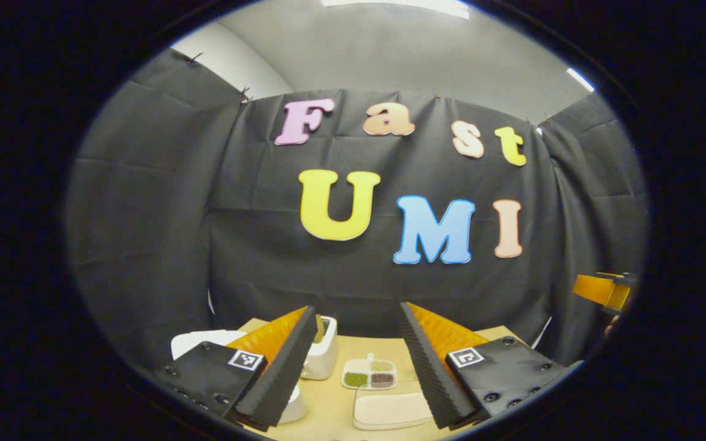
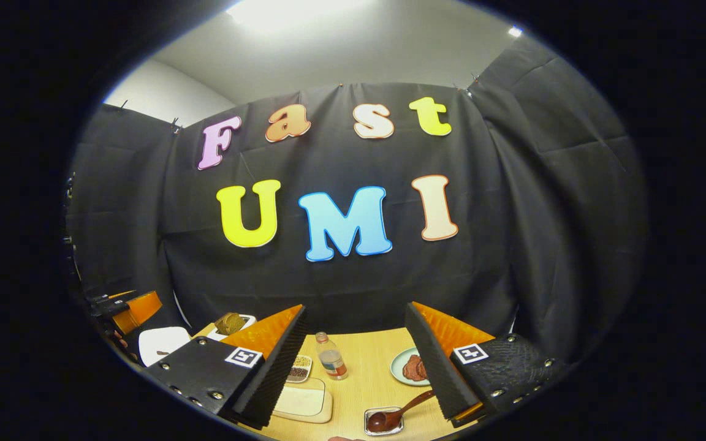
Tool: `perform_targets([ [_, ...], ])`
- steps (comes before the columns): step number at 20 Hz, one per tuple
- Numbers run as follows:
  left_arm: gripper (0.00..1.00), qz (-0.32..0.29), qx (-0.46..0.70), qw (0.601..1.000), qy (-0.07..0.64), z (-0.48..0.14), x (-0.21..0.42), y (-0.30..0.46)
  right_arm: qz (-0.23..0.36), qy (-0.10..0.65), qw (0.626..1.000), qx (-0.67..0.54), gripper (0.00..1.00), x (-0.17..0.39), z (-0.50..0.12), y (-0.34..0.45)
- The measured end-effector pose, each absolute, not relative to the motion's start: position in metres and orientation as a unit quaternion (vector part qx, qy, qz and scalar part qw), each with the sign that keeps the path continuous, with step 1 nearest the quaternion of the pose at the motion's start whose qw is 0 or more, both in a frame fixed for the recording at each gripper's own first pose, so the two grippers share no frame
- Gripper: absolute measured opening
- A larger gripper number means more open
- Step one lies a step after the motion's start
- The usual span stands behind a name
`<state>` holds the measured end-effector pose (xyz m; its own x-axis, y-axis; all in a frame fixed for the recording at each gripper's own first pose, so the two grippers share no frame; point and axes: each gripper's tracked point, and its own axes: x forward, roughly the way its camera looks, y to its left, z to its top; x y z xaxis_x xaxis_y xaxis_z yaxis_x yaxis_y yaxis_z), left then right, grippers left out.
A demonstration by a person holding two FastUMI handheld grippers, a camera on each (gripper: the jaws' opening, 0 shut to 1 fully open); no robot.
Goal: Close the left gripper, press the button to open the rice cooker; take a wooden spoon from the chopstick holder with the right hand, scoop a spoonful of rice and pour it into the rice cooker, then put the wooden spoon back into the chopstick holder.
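Observation:
My left gripper [image 1: 358, 309] is open above the near edge of a wooden table [image 1: 328, 404]. Behind its left finger sits the white rice cooker [image 1: 197, 340], lid down, partly hidden. Just right of that finger stands a white chopstick holder [image 1: 323, 354] with a wooden spoon [image 1: 319, 327] poking out. A shallow white tray of rice [image 1: 390, 409] lies near the front. My right gripper [image 2: 356, 308] is open too, with nothing between its fingers. In the right gripper view the rice cooker [image 2: 163, 343], the holder [image 2: 230, 323] and the rice tray [image 2: 301, 401] lie to the left.
A divided dish of grains [image 1: 369, 373] sits mid-table. The right gripper view also shows a small bottle [image 2: 330, 355], a plate of brown food [image 2: 414, 367] and a brown spoon in a small square dish [image 2: 390, 419]. Black cloth walls the booth.

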<state>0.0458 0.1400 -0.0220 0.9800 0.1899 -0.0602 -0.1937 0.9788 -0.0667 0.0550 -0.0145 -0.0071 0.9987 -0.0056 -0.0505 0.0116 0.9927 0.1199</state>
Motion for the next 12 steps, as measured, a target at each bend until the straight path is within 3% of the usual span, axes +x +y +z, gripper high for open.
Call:
perform_targets([
  [1,0.91,0.087,-0.026,0.996,0.016,-0.011,0.046,0.125,-0.001,0.019,0.998,0.057,0.98,0.056,-0.003,-0.012],
  [3,0.95,0.072,-0.007,0.997,0.007,0.006,0.049,0.105,0.004,0.011,0.999,0.053,0.98,0.057,0.001,-0.009],
  [4,0.91,0.065,-0.005,0.998,0.008,0.007,0.050,0.094,0.007,0.005,0.998,0.055,0.98,0.056,0.002,-0.007],
  [5,0.99,0.057,-0.008,0.998,0.011,0.008,0.049,0.084,0.007,0.001,0.998,0.056,0.98,0.057,0.003,-0.007],
  [6,0.97,0.053,-0.010,0.998,0.014,0.008,0.048,0.077,0.005,0.001,0.998,0.055,0.98,0.057,0.002,-0.009],
  [7,0.95,0.054,-0.012,0.998,0.014,0.008,0.049,0.076,0.007,0.003,0.999,0.054,0.93,0.059,0.001,-0.009],
  [8,0.95,0.055,-0.012,0.998,0.013,0.008,0.048,0.076,0.013,0.005,0.999,0.052,0.98,0.060,0.001,-0.005],
  [12,0.95,0.066,-0.014,0.998,0.013,0.007,0.047,0.083,0.022,0.004,0.998,0.056,0.98,0.065,0.004,0.002],
])
